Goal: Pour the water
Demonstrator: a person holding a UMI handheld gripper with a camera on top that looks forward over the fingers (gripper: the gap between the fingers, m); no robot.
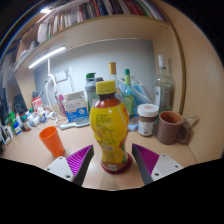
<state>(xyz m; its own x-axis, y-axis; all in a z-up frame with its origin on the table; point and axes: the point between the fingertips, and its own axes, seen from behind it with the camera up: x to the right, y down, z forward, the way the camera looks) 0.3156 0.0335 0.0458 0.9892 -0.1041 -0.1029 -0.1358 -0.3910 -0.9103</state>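
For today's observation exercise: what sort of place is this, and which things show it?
Probably a home desk or study nook: a shelf of books above, a cluttered wooden desk, bottles and a mug. The gripper brackets a yellow-capped bottle.

The hand-held gripper (113, 160) shows only its two fingers, one at about 7 o'clock and one at about 5 o'clock. Each finger is a pale, white-grey block with flat angular faces, widening toward the camera. On the inner face of each sits a magenta pad (79, 157), triangular in outline, tapering to a point at the tip. The pad surfaces carry a fine dotted or gridded texture. The two fingers mirror one another in shape and colour.
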